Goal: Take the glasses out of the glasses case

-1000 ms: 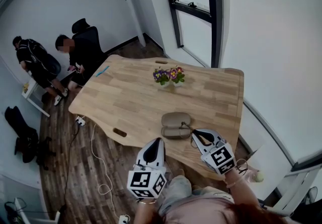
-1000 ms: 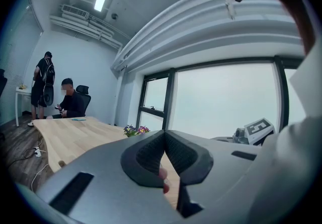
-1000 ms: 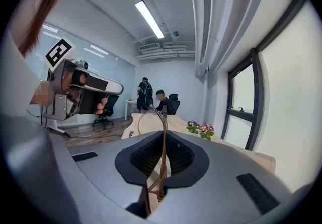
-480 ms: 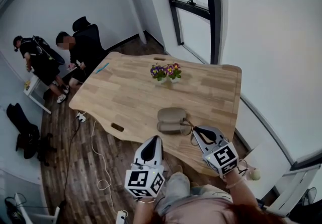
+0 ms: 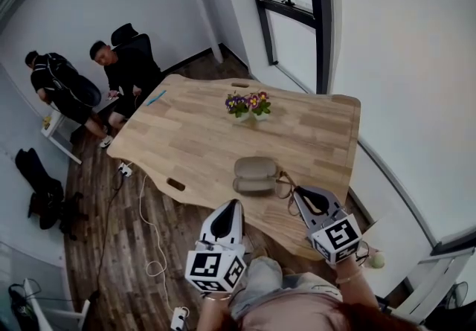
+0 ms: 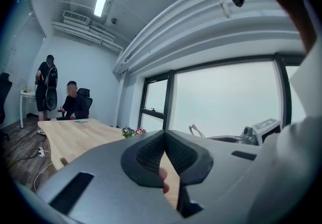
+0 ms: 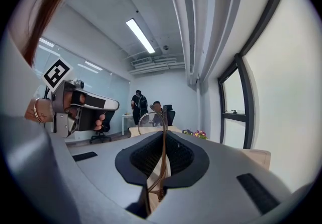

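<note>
A taupe glasses case point(image 5: 255, 175) lies open on the wooden table point(image 5: 193, 136), close to its near edge. Thin brown-framed glasses point(image 5: 283, 185) hang just right of the case, with my right gripper point(image 5: 299, 194) shut on them. In the right gripper view the thin frame point(image 7: 162, 117) runs up between the shut jaws of the right gripper point(image 7: 163, 140). My left gripper point(image 5: 227, 212) hovers off the table's near edge, left of the case. Its jaws meet with nothing in them point(image 6: 164, 137). My left gripper point(image 7: 75, 109) also shows in the right gripper view, at the left.
Two small pots of flowers point(image 5: 250, 107) stand mid-table, and a blue pen point(image 5: 152, 101) lies at the far left corner. Two people point(image 5: 123, 69) are beyond that corner by office chairs. Cables point(image 5: 149, 233) trail on the floor to the left. A window wall point(image 5: 297, 17) runs behind the table.
My right gripper has drawn back to the right with the glasses, away from the case. The left gripper has hardly moved.
</note>
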{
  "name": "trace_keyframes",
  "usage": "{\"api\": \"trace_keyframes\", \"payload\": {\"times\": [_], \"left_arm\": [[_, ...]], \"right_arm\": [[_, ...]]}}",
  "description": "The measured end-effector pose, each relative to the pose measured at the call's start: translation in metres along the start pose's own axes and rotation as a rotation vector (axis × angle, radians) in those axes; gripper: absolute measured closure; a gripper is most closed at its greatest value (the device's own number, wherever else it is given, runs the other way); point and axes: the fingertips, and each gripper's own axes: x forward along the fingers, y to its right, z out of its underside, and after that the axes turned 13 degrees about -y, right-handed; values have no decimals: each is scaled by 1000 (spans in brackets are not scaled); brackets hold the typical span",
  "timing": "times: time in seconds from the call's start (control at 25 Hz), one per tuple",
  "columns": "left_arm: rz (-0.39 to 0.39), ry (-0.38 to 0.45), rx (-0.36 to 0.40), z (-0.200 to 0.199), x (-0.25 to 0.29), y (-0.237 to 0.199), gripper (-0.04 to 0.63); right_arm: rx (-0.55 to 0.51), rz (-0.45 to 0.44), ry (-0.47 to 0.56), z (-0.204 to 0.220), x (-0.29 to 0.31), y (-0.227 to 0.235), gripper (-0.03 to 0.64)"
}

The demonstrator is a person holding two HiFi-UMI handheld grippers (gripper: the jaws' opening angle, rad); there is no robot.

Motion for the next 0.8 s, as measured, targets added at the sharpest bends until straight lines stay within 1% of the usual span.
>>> {"api": "trace_keyframes", "payload": {"times": [0.4,0.8], "left_arm": [[13,-14,15,-4,6,-4,594],[62,-28,20,-1,-2,-20,594]], "right_arm": [[5,5,34,-15,-3,-1,603],[15,45,47,-25,3,-21,603]]}}
